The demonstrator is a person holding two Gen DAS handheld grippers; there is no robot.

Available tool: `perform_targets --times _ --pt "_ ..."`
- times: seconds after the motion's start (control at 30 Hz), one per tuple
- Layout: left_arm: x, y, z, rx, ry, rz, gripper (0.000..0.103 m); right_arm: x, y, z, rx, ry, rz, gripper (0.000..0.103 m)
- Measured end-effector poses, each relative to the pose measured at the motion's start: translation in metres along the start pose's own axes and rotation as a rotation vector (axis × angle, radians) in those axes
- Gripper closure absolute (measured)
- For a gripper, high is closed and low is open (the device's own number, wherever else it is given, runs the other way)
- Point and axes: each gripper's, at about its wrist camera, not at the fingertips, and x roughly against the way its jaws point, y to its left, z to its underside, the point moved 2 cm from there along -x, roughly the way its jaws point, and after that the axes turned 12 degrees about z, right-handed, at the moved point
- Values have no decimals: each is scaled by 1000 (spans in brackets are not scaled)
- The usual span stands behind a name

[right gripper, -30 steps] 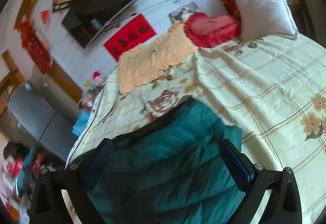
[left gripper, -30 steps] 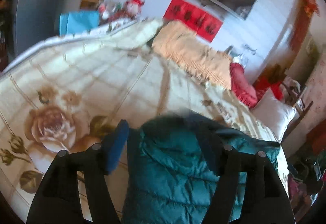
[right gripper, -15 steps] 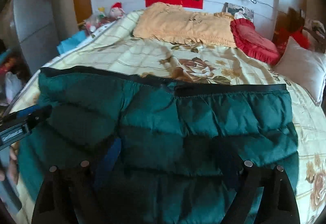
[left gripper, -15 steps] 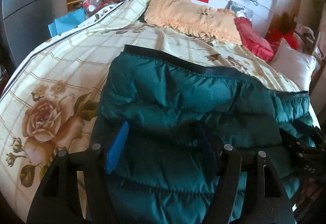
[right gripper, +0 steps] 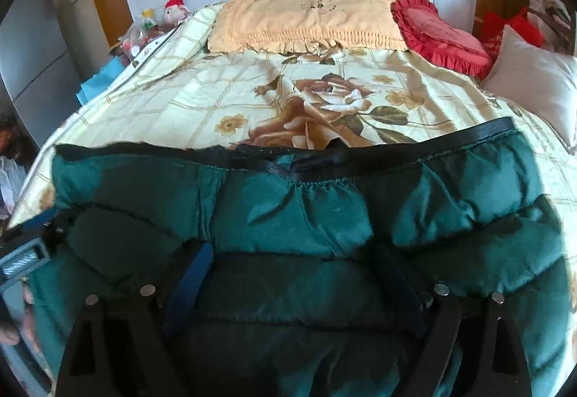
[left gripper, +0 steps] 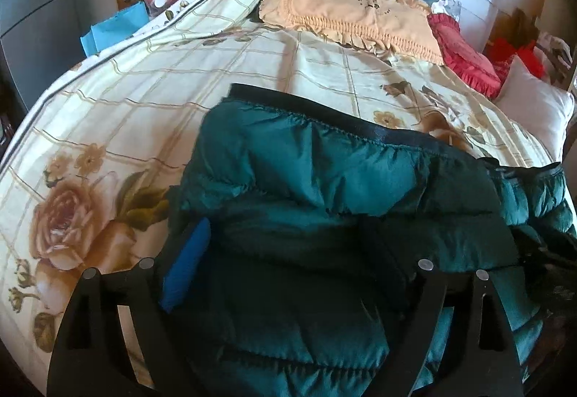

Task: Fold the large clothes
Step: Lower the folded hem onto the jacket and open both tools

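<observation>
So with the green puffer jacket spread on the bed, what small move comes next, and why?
Probably close both tongs, left and right, on the jacket: both sit open over its near part, nothing gripped, and it lies unfolded across the bedspread.

Bright daylight washes the cream rose-printed quilt [left gripper: 151,101], glinting off the puffy teal quilted jacket [right gripper: 324,216], while fisheye bending and dark vignetting blur both views' edges.
</observation>
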Motion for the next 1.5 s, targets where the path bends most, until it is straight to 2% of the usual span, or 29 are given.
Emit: perform_targets --times 0.07,0.13,0.2,0.37,0.43,0.5,0.7,0.8,0.87,0.9,1.0,1.07,1.2,1.3,1.37,1.5 --pt "13 0 -3 -3 -43 -7 17 25 -11 3 -19 -60 -29 14" --pt "22 -1 -7 -7 -73 3 17 45 -25 3 -10 -114 2 13" --pt "21 -3 -12 -22 -62 -4 17 51 -39 1 -11 -120 30 14" --pt "-4 -5 -18 -60 -3 -41 17 33 -91 -6 -115 -89 131 13" --pt "-15 -4 -17 -57 25 -42 16 16 -103 -5 -149 -44 154 13" --pt "-23 -5 -17 -57 33 -38 16 0 -108 -3 -142 -3 173 12" --pt "-36 -6 -19 -64 52 -43 12 -25 -105 2 -129 11 194 4" --pt "-36 -5 -17 -63 48 -39 12 -22 -103 2 -113 27 201 5" --pt "-34 -6 -16 -66 44 -42 12 -6 -101 1 -97 15 222 5" --pt "-34 -6 -16 -66 43 -42 12 6 -101 3 -99 -12 220 5" --pt "-33 -6 -15 -64 38 -40 12 57 -104 17 -108 -112 132 5" --pt "-32 -6 -14 -64 34 -40 12 77 -105 31 -99 -130 91 5" --pt "-30 -6 -13 -65 30 -44 12 79 -109 64 -82 -96 83 5" --pt "-27 -7 -12 -69 27 -52 12 50 -112 84 -90 -13 85 5" --pt "-19 -9 -9 -81 28 -71 12 42 -116 88 -132 3 59 4" --pt "8 -11 1 -100 -2 -58 12 65 -115 82 -125 -19 82 5"
